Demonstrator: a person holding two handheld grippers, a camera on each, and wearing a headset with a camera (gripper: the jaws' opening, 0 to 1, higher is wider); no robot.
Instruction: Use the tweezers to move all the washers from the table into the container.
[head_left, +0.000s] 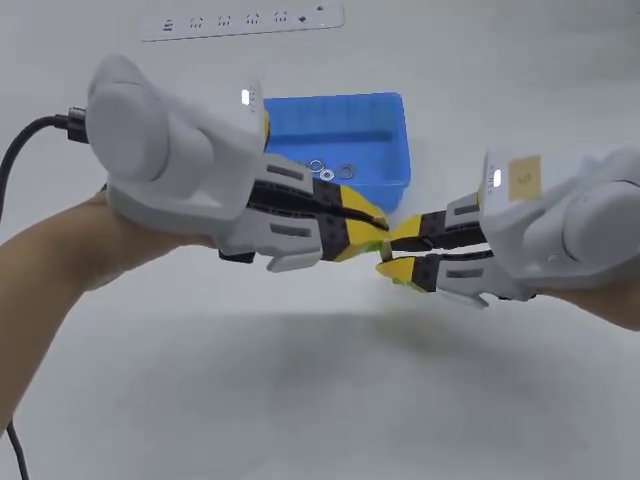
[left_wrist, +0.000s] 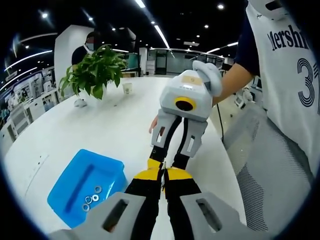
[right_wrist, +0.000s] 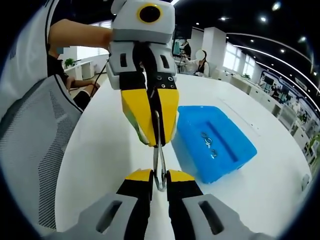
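Washers are seen lying together on the floor of the blue container. It stands on the white desk beyond the fingertips of both grippers and apart from them. In the right gripper view the container is found to the right of the fingers, with the small cluster of washers near its middle. In the left gripper view it is found to the lower left of the fingers, with the washers toward its nearer end.

The tweezers are held between the two grippers, which are pointed tip to tip above the desk. In the head view the left gripper is seen at the left and the right gripper at the right, their yellow tips almost touching. In the right gripper view the left gripper's fingers are closed on one end of the tweezers. The metal legs run down from there into the narrow gap between the right gripper's own fingers, which are drawn in against the other end. The tweezers are carried well short of the container, with no washer visible in their tips.

A power strip is seen on the desk beyond the container, and a potted plant farther off beyond the fingers in the left gripper view.
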